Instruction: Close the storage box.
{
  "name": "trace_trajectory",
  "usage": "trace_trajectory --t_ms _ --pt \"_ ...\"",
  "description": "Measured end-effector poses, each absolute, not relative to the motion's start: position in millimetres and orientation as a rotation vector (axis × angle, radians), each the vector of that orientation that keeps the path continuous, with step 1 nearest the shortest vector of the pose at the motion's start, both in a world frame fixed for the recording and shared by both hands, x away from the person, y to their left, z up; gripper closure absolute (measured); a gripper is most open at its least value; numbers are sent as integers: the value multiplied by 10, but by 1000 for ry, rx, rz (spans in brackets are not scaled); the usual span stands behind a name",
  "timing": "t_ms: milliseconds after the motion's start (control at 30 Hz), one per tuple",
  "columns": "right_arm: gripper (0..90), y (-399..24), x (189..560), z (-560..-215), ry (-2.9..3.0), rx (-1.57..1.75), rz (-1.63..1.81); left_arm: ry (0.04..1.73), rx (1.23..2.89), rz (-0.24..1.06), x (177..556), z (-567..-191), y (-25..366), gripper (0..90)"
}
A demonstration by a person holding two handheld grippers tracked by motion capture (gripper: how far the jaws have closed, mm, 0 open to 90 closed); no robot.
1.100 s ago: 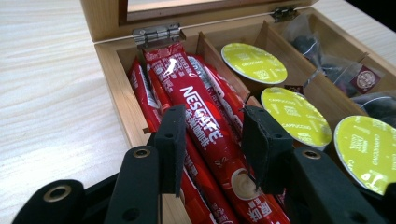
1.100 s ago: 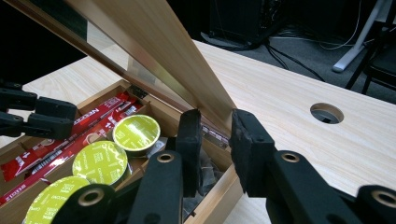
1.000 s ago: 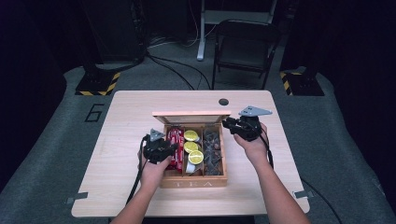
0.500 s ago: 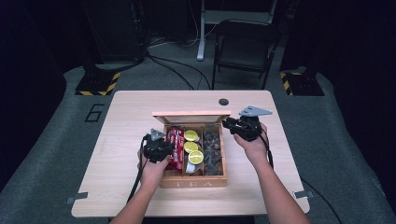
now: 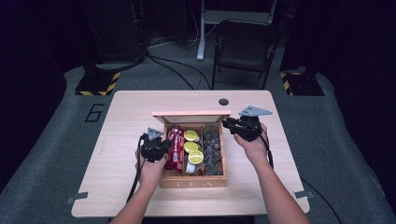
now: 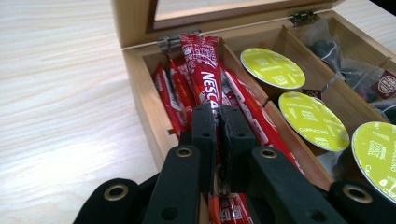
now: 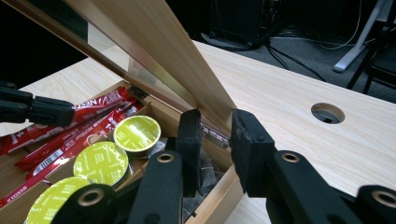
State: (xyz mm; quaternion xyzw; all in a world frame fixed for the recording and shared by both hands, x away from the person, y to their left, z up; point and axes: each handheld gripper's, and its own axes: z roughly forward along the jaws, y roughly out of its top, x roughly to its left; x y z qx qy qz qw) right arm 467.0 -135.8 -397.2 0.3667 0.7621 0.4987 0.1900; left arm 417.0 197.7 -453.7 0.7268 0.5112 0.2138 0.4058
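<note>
A wooden tea box [image 5: 194,183] stands open in the middle of the table. Its left compartment holds red Nescafe sticks [image 5: 175,147], the middle one green capsules [image 5: 191,147], the right one dark tea bags [image 5: 212,149]. My left gripper [image 5: 168,150] reaches into the left compartment. Its jaws have just been closing and are now shut [image 6: 217,112] on one red stick [image 6: 203,65], whose far end points toward the hinge. My right gripper [image 5: 226,123] is at the right end of the raised lid [image 5: 191,115]. Its jaws [image 7: 215,123] are clamped on the lid's edge [image 7: 154,51], which stands tilted up.
The light wooden table [image 5: 126,126] has bare surface left and right of the box. A round cable hole [image 5: 223,101] lies behind the lid. A folding chair [image 5: 245,46] and cables stand on the floor beyond the far edge.
The left gripper's jaws have drawn together over the red sticks. Both hands have stayed where they were, and the lid is still held up.
</note>
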Motion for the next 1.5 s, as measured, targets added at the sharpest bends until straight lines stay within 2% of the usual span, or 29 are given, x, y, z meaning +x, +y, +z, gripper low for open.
trace_trajectory --t_ms 367,767,1100,1500 --pt "728 -1356 4668 -3970 2141 1032 1403 1277 1827 548 4089 -4435 2078 852" --pt "727 -1357 4667 -3970 2141 1034 1404 1276 1859 589 3941 -4312 2375 852" --pt "727 -1356 4664 -3970 2140 1035 1402 1328 1775 591 3767 -4263 2712 852" --pt "726 -1352 4656 -3974 2134 1038 1404 1343 1731 586 3644 -4359 2904 852"
